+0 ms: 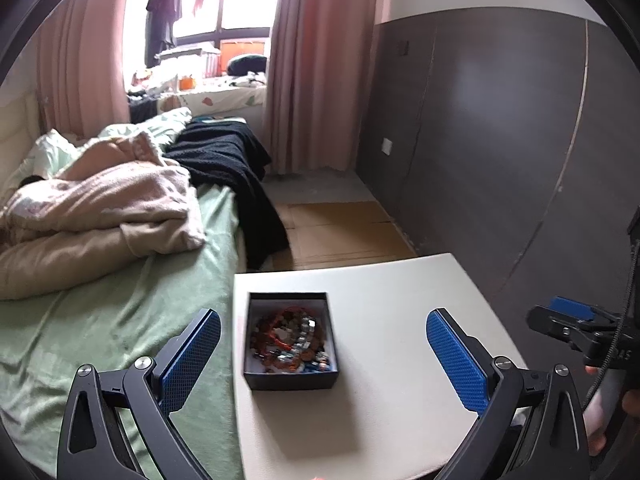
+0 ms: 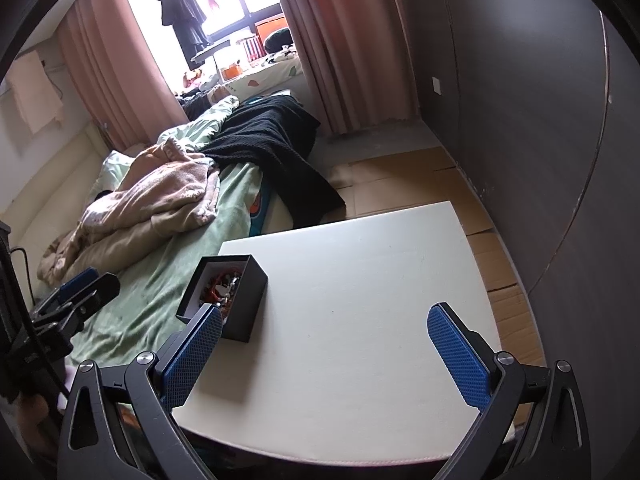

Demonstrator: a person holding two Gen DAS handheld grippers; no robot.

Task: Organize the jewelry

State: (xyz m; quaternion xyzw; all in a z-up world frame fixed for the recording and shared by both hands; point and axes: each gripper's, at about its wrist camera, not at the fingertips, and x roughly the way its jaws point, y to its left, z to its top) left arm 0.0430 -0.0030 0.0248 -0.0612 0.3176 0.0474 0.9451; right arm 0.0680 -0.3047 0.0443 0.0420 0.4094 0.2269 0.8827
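We read a small open black square cardboard box heaped with tangled beaded jewelry near the white tabletop's left edge, left hand-held gripper and right hand-held gripper both spread, empty; sorting either pending or finished.

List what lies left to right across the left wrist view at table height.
Green bedsheet → left gripper's left finger → black box of jewelry → bare white table → its right finger → right gripper.
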